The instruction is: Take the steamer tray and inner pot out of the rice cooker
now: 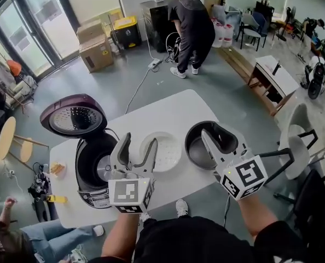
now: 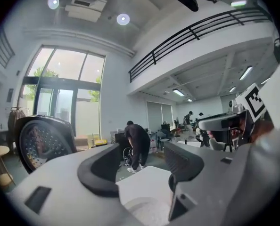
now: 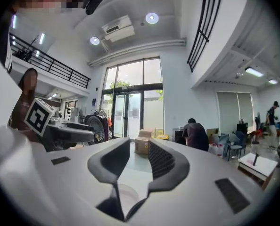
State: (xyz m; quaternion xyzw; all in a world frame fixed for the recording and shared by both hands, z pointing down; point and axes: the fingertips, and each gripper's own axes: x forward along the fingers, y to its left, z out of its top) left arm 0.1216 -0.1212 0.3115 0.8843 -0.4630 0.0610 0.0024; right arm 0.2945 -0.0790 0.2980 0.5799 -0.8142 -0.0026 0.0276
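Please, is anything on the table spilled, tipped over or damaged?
Nothing stands out. The steamer tray and inner pot sit upright on the table, beside the open rice cooker.

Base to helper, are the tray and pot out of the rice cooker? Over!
Left hand-held gripper and right hand-held gripper open, empty. Steamer tray and inner pot out, both on the table. Rice cooker open, nothing in the way.

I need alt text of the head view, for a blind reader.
On a white table stand an open rice cooker, a white steamer tray and a dark inner pot, side by side. The left gripper and the right gripper hover open and empty in front.
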